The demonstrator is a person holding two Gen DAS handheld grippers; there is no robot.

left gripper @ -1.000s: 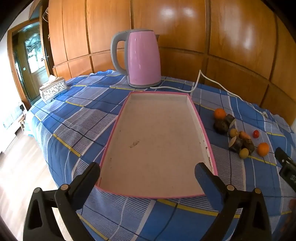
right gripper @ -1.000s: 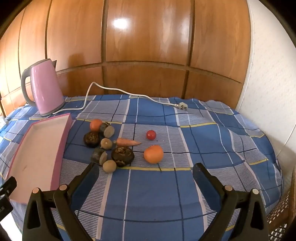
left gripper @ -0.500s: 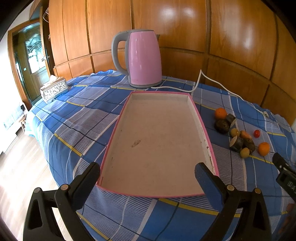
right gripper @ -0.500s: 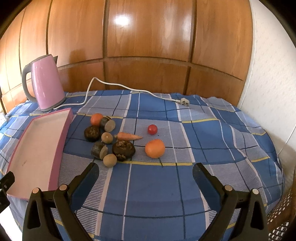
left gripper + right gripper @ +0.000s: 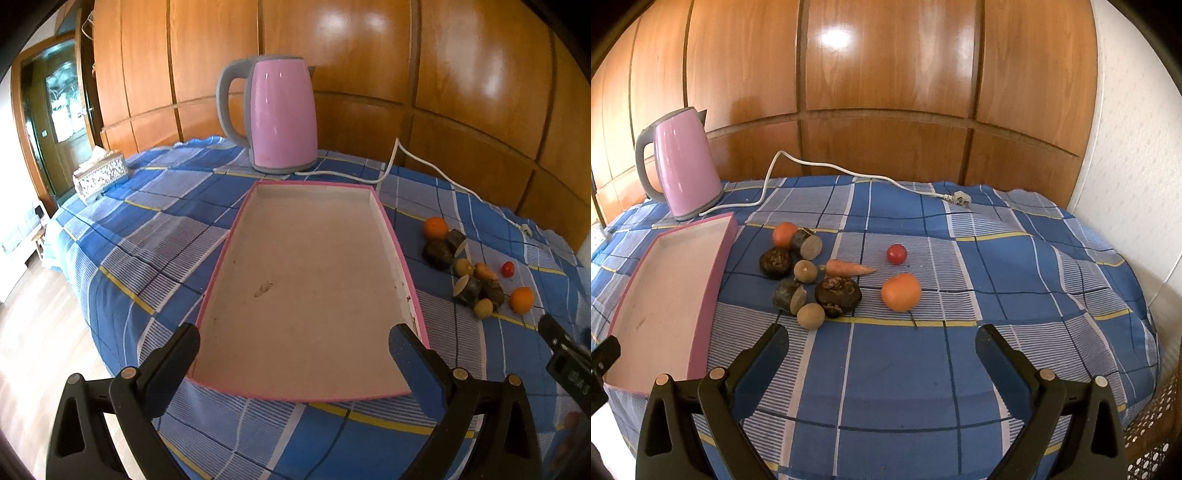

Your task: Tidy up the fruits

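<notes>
A pink-rimmed tray (image 5: 402, 258) (image 5: 716, 254) lies bare on the blue checked cloth. My left gripper (image 5: 295, 347) hangs open over its near end, holding nothing. Right of the tray sits a loose cluster: an orange (image 5: 900, 291) (image 5: 521, 299), a second orange (image 5: 783, 234) (image 5: 435, 228), a red cherry tomato (image 5: 897, 254) (image 5: 508, 268), a carrot (image 5: 849, 268), several dark brown fruits (image 5: 837, 291) and small tan round ones (image 5: 810, 316). My right gripper (image 5: 881, 349) is open, above the cloth in front of the cluster, nothing between its fingers.
A pink kettle (image 5: 280, 114) (image 5: 685, 166) stands behind the tray, its white cord and plug (image 5: 960, 198) trailing across the cloth. A tissue box (image 5: 99, 176) sits at the far left. Wood panelling backs the table; the cloth drops off at the near and right edges.
Both grippers have drawn back and risen slightly, so the tray and the fruit cluster sit a little farther off. Both stay open; no object has moved.
</notes>
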